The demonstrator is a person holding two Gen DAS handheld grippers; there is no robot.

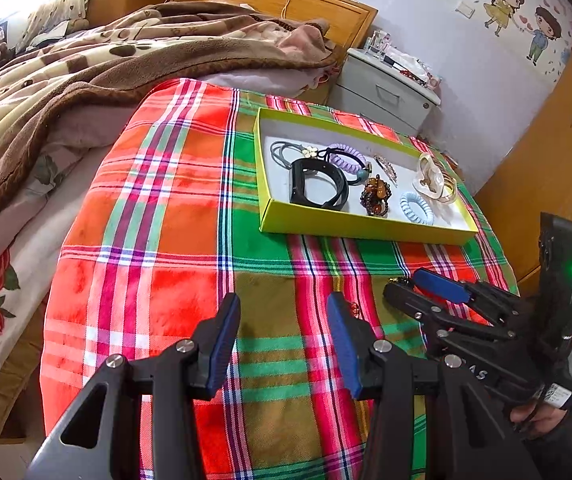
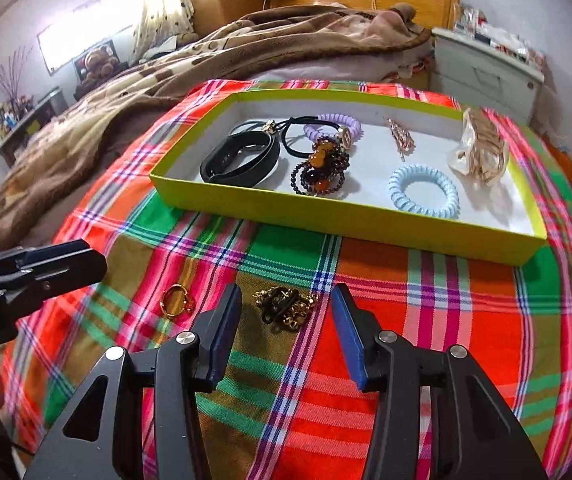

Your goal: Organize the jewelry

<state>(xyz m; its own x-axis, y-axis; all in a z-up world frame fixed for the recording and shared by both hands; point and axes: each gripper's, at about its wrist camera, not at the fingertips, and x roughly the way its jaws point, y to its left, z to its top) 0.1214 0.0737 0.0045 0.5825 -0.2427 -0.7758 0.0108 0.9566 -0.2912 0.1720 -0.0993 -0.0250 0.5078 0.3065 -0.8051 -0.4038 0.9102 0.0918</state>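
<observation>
A yellow-green box (image 2: 326,224) (image 1: 346,228) stands on the plaid cloth. It holds a black band (image 2: 242,160), an amber bead bracelet (image 2: 322,168), a light blue coil tie (image 2: 424,194), a purple coil tie (image 2: 334,124), a hairpin (image 2: 402,140) and a pale clip (image 2: 480,152). In front of the box a gold and black chain (image 2: 284,306) lies on the cloth. My right gripper (image 2: 286,296) (image 1: 406,286) is open, its tips on either side of the chain without pressing it. A gold ring (image 2: 176,300) lies left of it. My left gripper (image 1: 283,304) (image 2: 66,260) is open with nothing in it.
The plaid cloth (image 1: 158,240) covers the foot of a bed with a brown blanket (image 1: 86,64). A grey nightstand (image 1: 386,84) stands behind the box, a wooden wardrobe (image 1: 546,160) to the right. A hand (image 1: 542,420) holds the right gripper.
</observation>
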